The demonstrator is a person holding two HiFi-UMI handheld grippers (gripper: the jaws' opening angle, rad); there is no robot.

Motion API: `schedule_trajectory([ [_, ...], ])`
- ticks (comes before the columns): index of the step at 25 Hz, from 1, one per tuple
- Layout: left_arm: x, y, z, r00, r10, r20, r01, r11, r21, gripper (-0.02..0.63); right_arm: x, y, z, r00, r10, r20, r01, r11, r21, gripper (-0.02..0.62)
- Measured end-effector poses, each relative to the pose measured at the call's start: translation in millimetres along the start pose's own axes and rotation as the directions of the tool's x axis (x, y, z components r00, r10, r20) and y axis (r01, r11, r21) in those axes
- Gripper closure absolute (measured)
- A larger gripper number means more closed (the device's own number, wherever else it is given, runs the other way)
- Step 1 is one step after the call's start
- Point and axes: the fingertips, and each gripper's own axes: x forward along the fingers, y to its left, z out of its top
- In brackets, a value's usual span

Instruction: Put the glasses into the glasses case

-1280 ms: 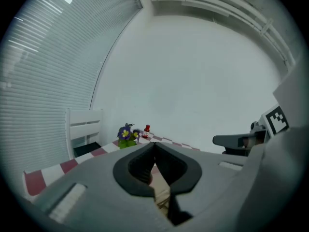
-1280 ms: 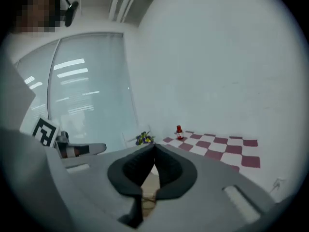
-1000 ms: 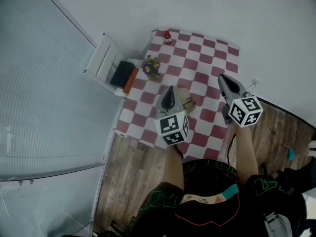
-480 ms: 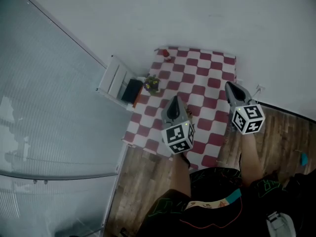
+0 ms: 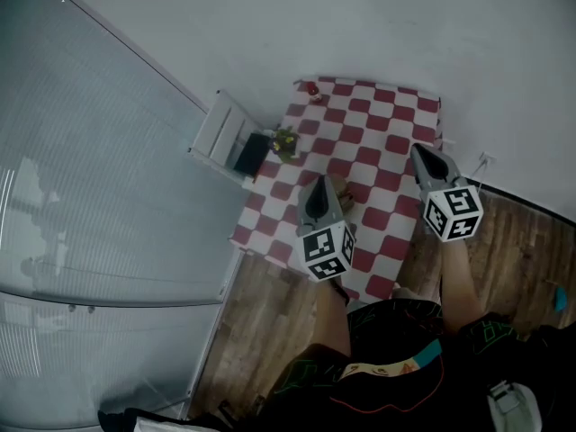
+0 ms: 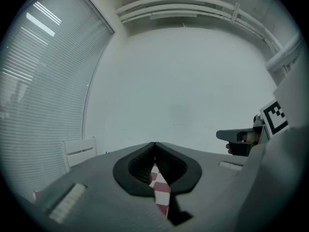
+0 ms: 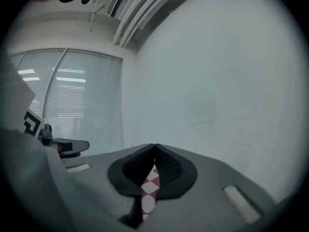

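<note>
No text can be read anywhere (only square marker patterns).

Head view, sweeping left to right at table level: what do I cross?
From the left: white chair → potted flowers → left gripper → right gripper.

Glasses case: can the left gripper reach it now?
Probably yes. The left gripper hangs over the table right beside the tan glasses case, nothing between them. Its jaws are shut, so they must open first.
</note>
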Motion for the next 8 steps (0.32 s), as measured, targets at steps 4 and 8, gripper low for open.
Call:
schedule_trajectory([
  [4,-5.4,1.7,-4.8,1.000,0.018,-0.005,-0.018,1.000,-0.006,0.595,-1.8,-3.7,-5.0,1.000,0.005,-0.005,-0.005,1.000,-0.001,0.592],
  [8,-7.1,1.8,-9.7,0.999,0.038,-0.006,-0.038,0.999,-0.011,0.597,-4.6,-3.4,-7.9,1.000,0.015,-0.010,-0.016,1.000,-0.026,0.592],
])
